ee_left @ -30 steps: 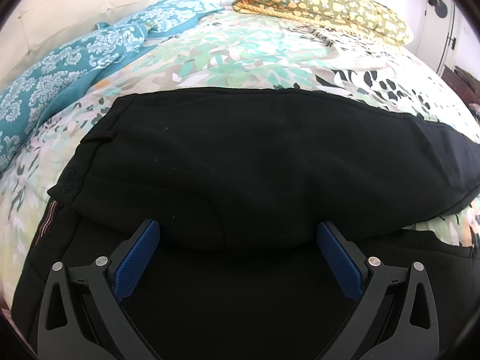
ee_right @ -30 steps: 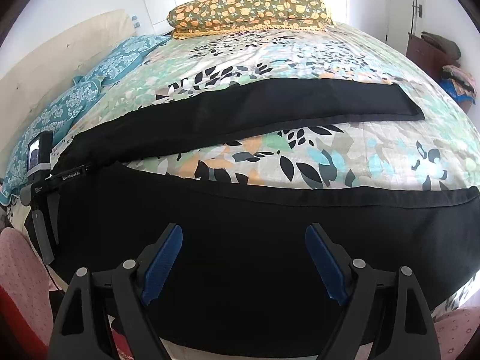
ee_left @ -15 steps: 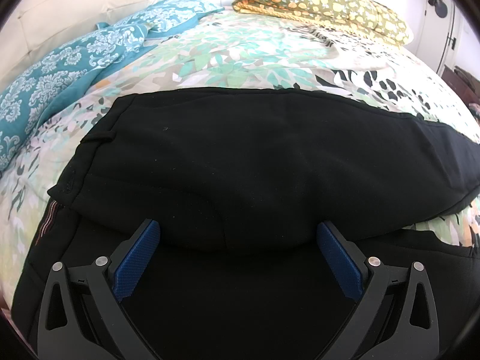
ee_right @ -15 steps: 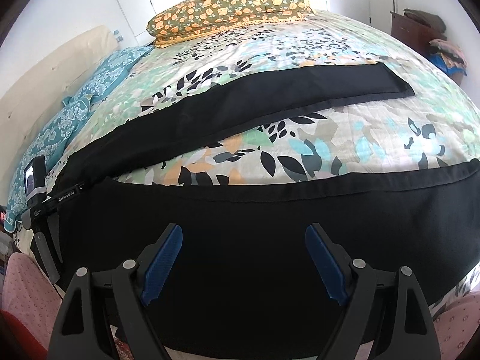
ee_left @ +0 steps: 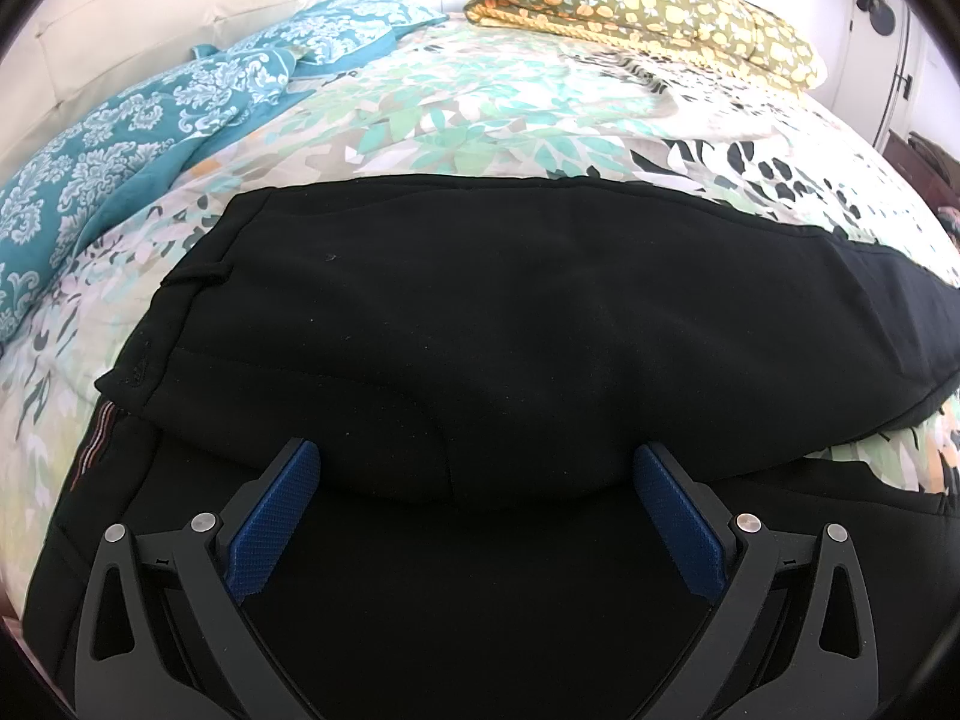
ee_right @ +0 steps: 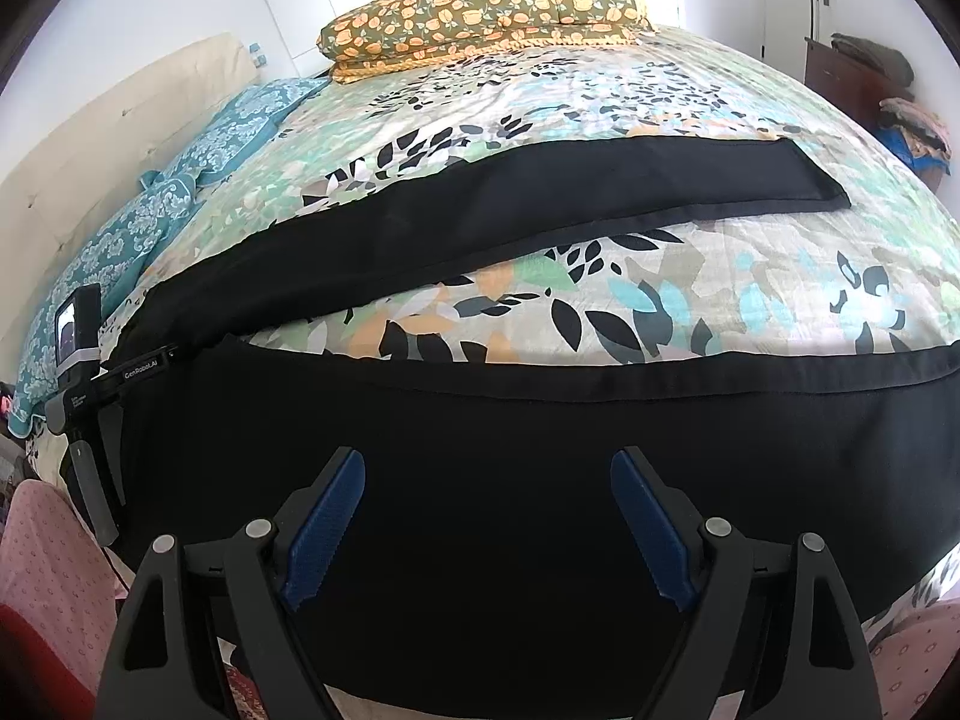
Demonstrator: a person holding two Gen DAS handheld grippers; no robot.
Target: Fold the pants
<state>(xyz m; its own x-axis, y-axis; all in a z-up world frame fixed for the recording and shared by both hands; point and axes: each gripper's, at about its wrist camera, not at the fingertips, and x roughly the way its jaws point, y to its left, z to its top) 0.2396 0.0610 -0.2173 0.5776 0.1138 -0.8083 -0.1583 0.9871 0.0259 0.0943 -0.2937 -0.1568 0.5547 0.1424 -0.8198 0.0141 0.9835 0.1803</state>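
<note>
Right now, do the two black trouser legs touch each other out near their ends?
Apart. In the right wrist view, a wide strip of floral bedspread shows between the far pants leg and the near pants leg.

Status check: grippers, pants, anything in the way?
Left gripper open, right gripper open. Black pants spread on bedspread, legs apart, unfolded. Nothing blocking.

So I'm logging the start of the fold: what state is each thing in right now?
black pants: unfolded, spread flat on the bed, legs apart in a V.
left gripper: open, over the waist end, gripping nothing.
right gripper: open, over the near leg, gripping nothing.
yellow floral pillow: lying at the far edge of the bed.
bedspread: laid out, showing between the legs.
</note>
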